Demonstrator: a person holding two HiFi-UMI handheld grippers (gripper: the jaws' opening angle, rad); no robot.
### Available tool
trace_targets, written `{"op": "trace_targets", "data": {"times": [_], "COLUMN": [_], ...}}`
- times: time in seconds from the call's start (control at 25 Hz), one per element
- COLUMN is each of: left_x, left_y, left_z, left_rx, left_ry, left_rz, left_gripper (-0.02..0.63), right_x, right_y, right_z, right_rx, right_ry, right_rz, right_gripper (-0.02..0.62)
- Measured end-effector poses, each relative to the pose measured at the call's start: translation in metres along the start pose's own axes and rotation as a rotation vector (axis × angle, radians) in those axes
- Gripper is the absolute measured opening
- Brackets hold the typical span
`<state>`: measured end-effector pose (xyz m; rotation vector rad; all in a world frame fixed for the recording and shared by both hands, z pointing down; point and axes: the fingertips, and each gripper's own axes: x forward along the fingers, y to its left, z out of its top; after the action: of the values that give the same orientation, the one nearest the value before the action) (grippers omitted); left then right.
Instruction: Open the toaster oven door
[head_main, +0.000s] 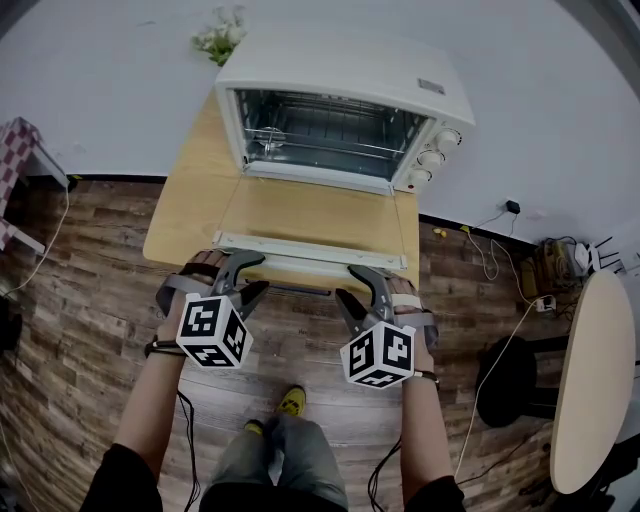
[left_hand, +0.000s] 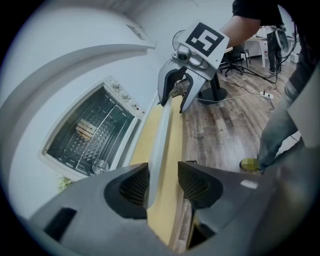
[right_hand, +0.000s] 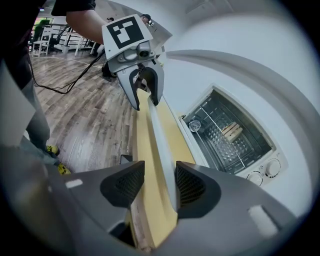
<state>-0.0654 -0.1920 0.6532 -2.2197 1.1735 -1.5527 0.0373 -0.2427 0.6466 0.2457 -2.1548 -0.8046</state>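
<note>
**Straddling the lowered door's front edge with both grippers**

Standing white on a small wooden table (head_main: 185, 205) against the wall, the toaster oven (head_main: 340, 75) has its door (head_main: 310, 215) swung fully down, lying flat and level over the tabletop; the cavity is exposed, with a wire rack (head_main: 330, 135) across it and a small slatted wooden piece (left_hand: 86, 130) resting on that rack; three knobs (head_main: 432, 158) run down the oven's right-hand panel.

At the door's near edge a pale handle bar (left_hand: 160, 135) runs from side to side; the left gripper (head_main: 250, 275) sits at its left end and the right gripper (head_main: 355, 285) at its right end, both angled downward from the person's hands.

The left gripper view shows its fingers apart with the bar passing between them, lying close along one pad and leaving a clear gap at the other; the right gripper view shows the same, its fingers spread, the bar near one pad and open space beside the other; neither is clamped on it.

A sprig of flowers (head_main: 220, 35) lies behind the oven; wood-plank floor (head_main: 100, 300) surrounds the table.
</note>
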Motion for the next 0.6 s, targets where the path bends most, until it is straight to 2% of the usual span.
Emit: {"op": "trace_targets", "data": {"times": [0.28, 0.6], "left_x": [0.010, 0.020], "left_y": [-0.010, -0.020], "left_z": [-0.006, -0.012], "left_rx": [0.015, 0.035], "left_ry": [-0.017, -0.028], "left_rz": [0.035, 0.073], "left_gripper": [0.189, 0.196], "right_x": [0.009, 0.018], "right_y": [0.014, 0.026], "right_z": [-0.006, -0.013], "right_rx": [0.000, -0.004], "right_ry": [0.009, 0.003], "right_rz": [-0.014, -0.048], "right_gripper": [0.232, 0.241]}}
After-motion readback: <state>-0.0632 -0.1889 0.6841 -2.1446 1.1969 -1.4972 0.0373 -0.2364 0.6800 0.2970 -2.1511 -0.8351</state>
